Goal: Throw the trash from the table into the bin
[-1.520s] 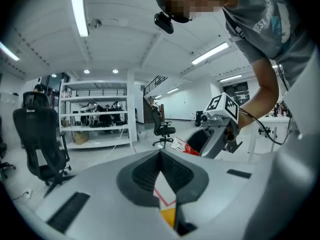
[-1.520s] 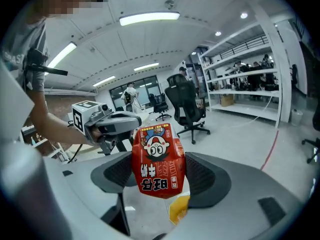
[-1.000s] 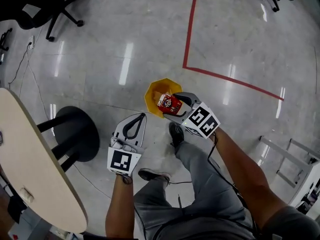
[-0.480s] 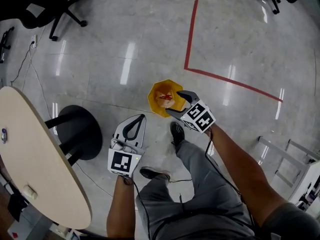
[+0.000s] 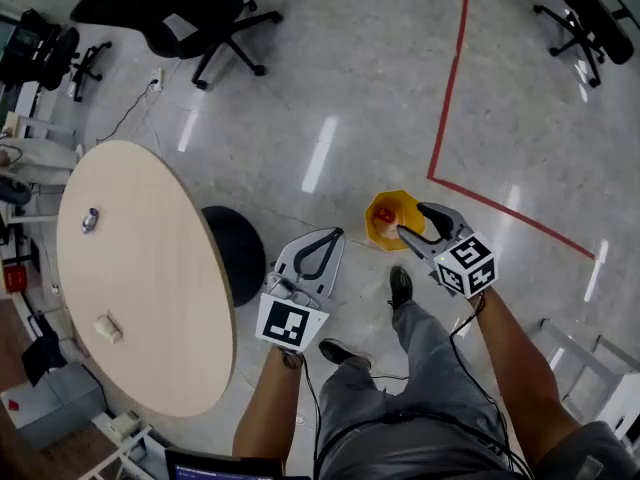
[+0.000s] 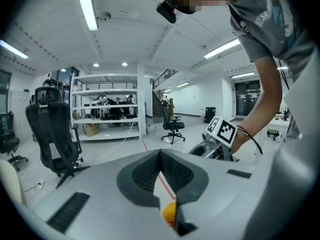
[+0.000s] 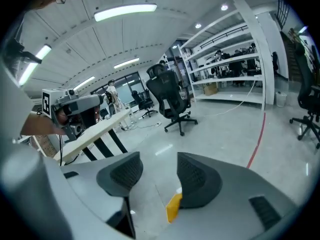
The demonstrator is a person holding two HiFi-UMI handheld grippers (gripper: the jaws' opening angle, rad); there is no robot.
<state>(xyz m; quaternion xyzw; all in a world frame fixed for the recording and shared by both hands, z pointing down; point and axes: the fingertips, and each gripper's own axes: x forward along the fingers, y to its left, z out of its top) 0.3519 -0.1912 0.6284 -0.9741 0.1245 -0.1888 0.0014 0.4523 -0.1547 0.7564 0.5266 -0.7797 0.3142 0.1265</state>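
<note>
Glossy pale grey floor, streaked with bright reflections. Red tape line laid across it, bent at a corner. Round pale wooden bench on a black disc base at the left. Black swivel office chairs beyond the bench and at the far right. White metal shelving rack along the back, staircase beside it, white wall past that. Long white strip lights on a white panelled ceiling.

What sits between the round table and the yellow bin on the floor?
Head view: the black round base at the table edge, then bare floor up to the bin. The left tongs hang above that stretch, shut and empty.
</note>
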